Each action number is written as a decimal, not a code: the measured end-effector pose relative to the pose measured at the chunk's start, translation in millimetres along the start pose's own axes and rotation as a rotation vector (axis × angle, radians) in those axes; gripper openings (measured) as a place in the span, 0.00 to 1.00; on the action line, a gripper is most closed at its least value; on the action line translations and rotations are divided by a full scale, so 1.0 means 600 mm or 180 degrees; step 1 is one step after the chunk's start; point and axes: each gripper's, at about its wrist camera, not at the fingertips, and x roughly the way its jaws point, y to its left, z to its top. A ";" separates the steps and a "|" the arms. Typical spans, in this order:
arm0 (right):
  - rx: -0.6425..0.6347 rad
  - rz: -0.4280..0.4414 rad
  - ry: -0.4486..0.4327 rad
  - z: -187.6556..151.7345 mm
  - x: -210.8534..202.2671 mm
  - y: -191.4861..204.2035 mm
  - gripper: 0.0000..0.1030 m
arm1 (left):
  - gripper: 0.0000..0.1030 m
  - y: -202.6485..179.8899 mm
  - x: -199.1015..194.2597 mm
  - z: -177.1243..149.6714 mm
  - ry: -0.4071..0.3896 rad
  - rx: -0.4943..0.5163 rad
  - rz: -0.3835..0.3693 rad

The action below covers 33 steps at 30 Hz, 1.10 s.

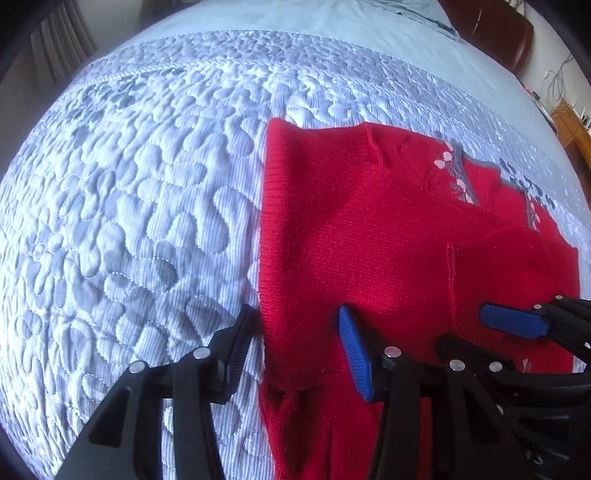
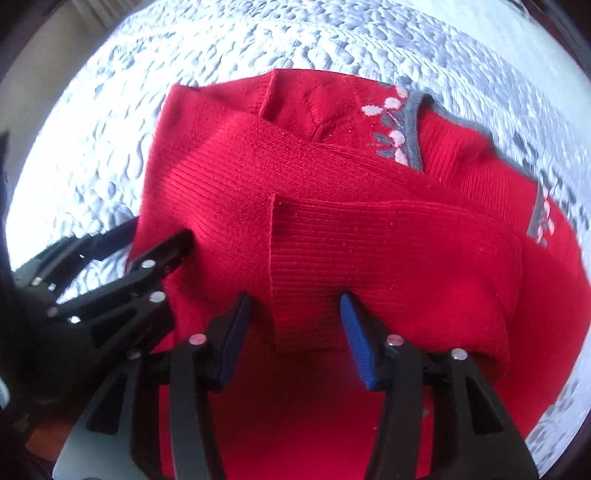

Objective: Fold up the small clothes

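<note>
A small red knit sweater [image 1: 388, 236] with a grey and pink patterned neckline lies partly folded on the bed; it also shows in the right wrist view [image 2: 332, 206]. My left gripper [image 1: 295, 339] is open, its jaws astride the sweater's left edge near the hem. My right gripper [image 2: 295, 325] is open, its jaws either side of a folded ribbed sleeve cuff [image 2: 306, 288]. The right gripper also shows in the left wrist view [image 1: 517, 321], resting on the sweater. The left gripper shows at the left of the right wrist view [image 2: 155, 254].
A quilted white and grey bedspread [image 1: 147, 206] covers the bed under the sweater. A brown headboard [image 1: 491, 29] stands at the far right, with a wooden side table [image 1: 572, 125] and cables beyond the bed's right edge.
</note>
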 end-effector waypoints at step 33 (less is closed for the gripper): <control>0.1827 0.0662 -0.0791 -0.270 -0.098 -0.558 0.44 | 0.52 -0.011 -0.024 0.055 -0.0096 -0.0151 0.0266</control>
